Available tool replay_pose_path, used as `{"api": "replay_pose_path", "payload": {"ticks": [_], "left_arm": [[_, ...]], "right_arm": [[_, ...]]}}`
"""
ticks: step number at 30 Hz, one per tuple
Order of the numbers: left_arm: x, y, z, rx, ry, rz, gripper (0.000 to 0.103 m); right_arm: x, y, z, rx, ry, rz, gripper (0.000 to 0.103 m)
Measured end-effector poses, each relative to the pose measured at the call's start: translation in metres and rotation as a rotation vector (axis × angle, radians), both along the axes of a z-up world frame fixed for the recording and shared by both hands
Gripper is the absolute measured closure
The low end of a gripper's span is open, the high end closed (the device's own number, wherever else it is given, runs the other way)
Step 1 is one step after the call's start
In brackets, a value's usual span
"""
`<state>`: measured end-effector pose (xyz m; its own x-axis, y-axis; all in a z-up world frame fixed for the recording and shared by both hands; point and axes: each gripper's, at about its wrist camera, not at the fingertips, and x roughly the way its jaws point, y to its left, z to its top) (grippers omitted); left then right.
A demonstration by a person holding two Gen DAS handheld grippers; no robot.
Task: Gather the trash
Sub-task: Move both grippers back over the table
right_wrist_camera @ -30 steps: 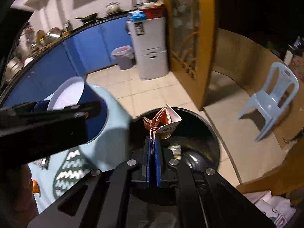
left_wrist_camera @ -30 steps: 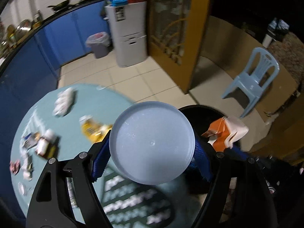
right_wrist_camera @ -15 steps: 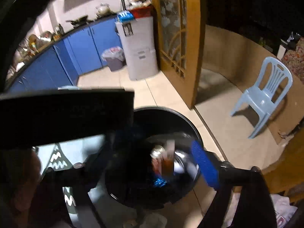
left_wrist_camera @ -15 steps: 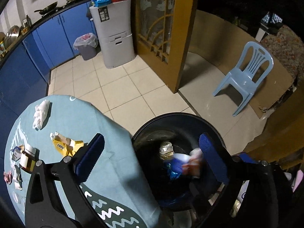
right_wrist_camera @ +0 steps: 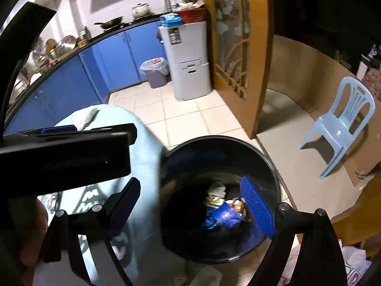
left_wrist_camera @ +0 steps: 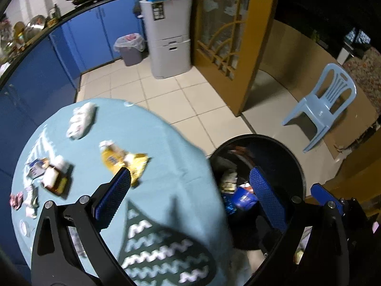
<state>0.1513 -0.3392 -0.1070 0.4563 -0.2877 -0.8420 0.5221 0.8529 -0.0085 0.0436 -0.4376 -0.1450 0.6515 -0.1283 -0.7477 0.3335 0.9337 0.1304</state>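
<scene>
Both the left gripper (left_wrist_camera: pixel 190 190) and right gripper (right_wrist_camera: pixel 190 197) stand wide and empty (nothing between the pads) above the black bin (right_wrist_camera: pixel 273 166), where discarded trash (right_wrist_camera: pixel 223 212) lies, beside the table (left_wrist_camera: pixel 166 143).

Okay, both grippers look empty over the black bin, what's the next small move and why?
Probably swing the left gripper back over the table toward the yellow wrapper. Both grippers are open and empty, trash already lies in the black bin, and the wrapper is the nearest piece left.
</scene>
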Motion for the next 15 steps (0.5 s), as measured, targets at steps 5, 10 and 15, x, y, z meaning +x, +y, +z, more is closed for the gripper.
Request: {"api": "replay_pose_path", "payload": {"ticks": [5, 10, 15], "left_arm": [[0.000, 0.050, 0.004, 0.007, -0.011, 0.077, 0.004], [-0.004, 0.108, 0.005, 0.038, -0.034, 0.167, 0.004], [-0.004, 0.177, 0.000, 0.060, -0.032, 0.281, 0.004]], "right_arm": [[0.006, 0.034, 0.003, 0.020, -0.001, 0.071, 0.019], [0.016, 0.074, 0.004, 0.031, 0.002, 0.153, 0.019], [0.028, 0.117, 0.000, 0.057, 0.020, 0.237, 0.019]]}}
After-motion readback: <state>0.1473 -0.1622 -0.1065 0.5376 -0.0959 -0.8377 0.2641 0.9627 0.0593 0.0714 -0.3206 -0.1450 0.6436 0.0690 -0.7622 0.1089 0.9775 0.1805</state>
